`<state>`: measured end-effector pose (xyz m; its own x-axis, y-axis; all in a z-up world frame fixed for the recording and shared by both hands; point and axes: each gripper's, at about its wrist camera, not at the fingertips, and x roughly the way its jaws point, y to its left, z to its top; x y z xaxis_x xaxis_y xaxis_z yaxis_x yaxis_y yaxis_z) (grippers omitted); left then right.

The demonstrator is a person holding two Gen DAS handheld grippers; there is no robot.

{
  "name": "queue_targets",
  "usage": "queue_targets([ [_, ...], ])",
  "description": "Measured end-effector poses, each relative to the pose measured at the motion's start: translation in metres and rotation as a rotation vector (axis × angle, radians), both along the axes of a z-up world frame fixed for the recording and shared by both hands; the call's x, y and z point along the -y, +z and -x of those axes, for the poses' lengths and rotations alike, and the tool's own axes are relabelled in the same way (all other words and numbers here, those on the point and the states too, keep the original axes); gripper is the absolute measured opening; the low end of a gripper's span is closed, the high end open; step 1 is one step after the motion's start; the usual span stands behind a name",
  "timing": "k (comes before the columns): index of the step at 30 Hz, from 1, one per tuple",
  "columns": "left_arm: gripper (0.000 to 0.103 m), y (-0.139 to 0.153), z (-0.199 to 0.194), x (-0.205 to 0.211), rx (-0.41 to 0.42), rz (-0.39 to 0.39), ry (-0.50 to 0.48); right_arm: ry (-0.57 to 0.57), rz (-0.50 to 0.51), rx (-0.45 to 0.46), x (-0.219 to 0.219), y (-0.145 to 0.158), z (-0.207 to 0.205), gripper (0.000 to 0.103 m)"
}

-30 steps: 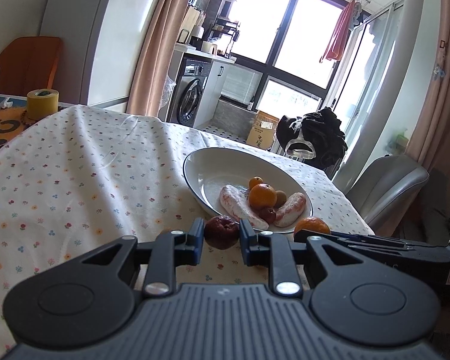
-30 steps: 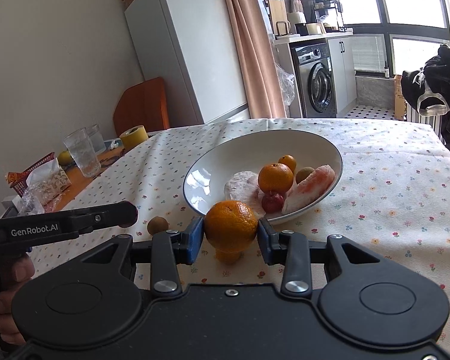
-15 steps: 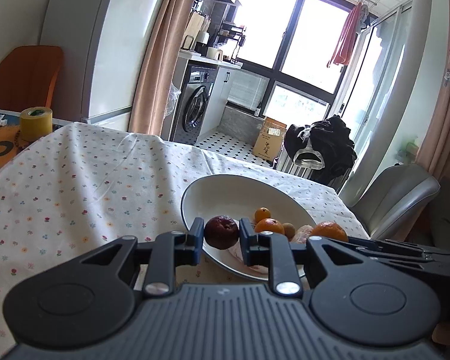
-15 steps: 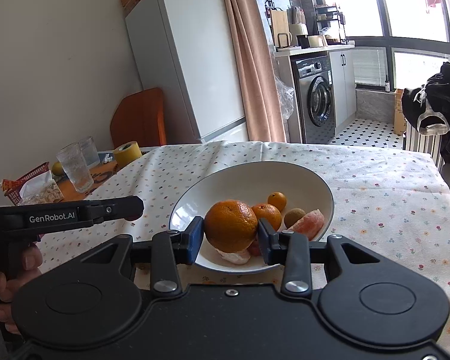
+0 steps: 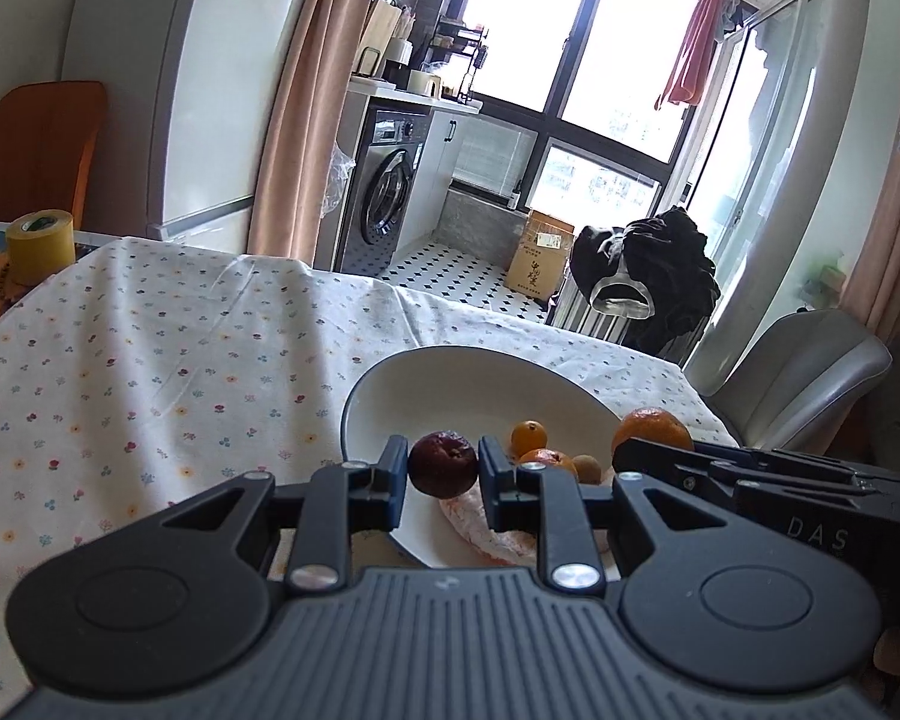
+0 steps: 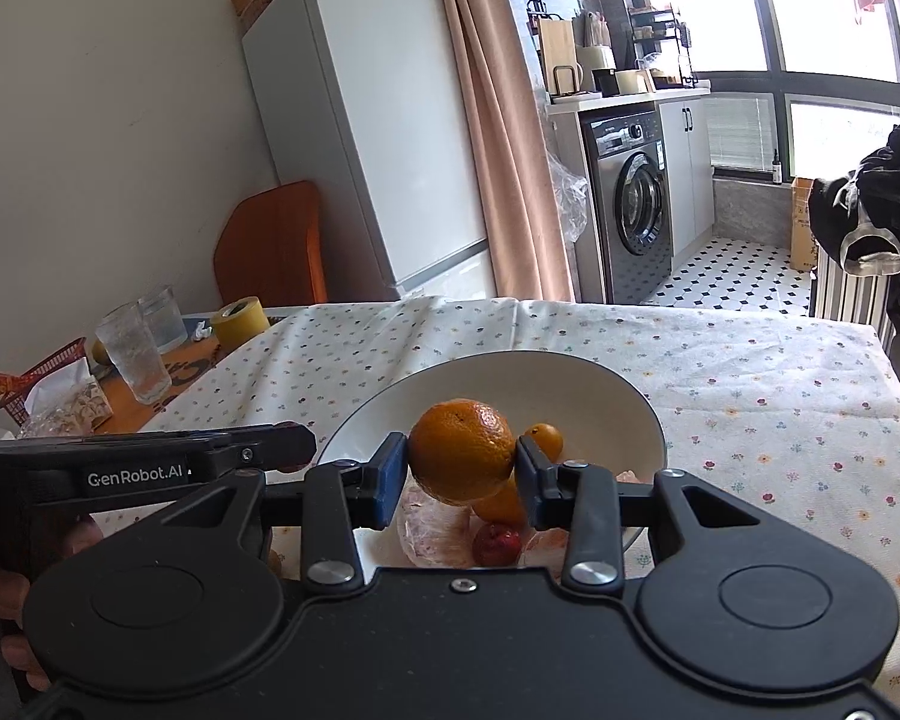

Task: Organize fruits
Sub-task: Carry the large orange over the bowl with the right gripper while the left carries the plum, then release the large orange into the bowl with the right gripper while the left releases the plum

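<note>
My left gripper (image 5: 442, 471) is shut on a dark red plum (image 5: 441, 463), held in the air over the near rim of the white bowl (image 5: 450, 372). My right gripper (image 6: 461, 467) is shut on a large orange (image 6: 461, 451), raised above the same bowl (image 6: 570, 384). In the bowl lie a small orange (image 5: 528, 435), another orange (image 5: 547, 459), a kiwi (image 5: 587, 468), peeled pink citrus segments (image 5: 486, 531) and a small red fruit (image 6: 495, 543). The right gripper's orange (image 5: 653, 428) also shows in the left wrist view, at the right edge.
The table carries a floral cloth (image 5: 150, 372). At its far left stand a yellow tape roll (image 6: 240, 321), two glasses (image 6: 133, 360) and a red snack basket (image 6: 48, 384). A grey chair (image 5: 792, 372) sits past the right edge. A hand (image 6: 0, 600) holds the left gripper.
Both grippers have risen from the tablecloth and moved forward over the bowl, each still carrying its fruit. The bowl's contents have not moved.
</note>
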<state>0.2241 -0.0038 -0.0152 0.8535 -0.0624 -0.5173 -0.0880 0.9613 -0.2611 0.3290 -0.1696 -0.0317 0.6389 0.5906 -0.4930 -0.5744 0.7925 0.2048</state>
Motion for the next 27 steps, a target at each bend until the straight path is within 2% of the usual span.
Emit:
queue_targets([
  [4, 0.024, -0.005, -0.007, 0.000, -0.021, 0.008, -0.008, -0.003, 0.001, -0.010, 0.000, -0.003, -0.005, 0.037],
  [5, 0.028, -0.007, -0.008, 0.001, -0.024, 0.008, -0.009, -0.004, 0.002, -0.013, 0.000, -0.004, -0.005, 0.037],
  [8, 0.028, -0.007, -0.008, 0.000, -0.025, 0.010, -0.011, -0.007, 0.003, -0.018, -0.001, -0.006, -0.008, 0.037],
  [18, 0.036, -0.009, 0.006, -0.028, -0.026, 0.040, 0.062, -0.021, 0.008, -0.020, -0.011, -0.004, -0.012, 0.037],
  [27, 0.043, -0.006, 0.024, -0.044, -0.021, 0.037, 0.098, -0.006, 0.012, -0.013, -0.024, -0.002, -0.014, 0.037],
])
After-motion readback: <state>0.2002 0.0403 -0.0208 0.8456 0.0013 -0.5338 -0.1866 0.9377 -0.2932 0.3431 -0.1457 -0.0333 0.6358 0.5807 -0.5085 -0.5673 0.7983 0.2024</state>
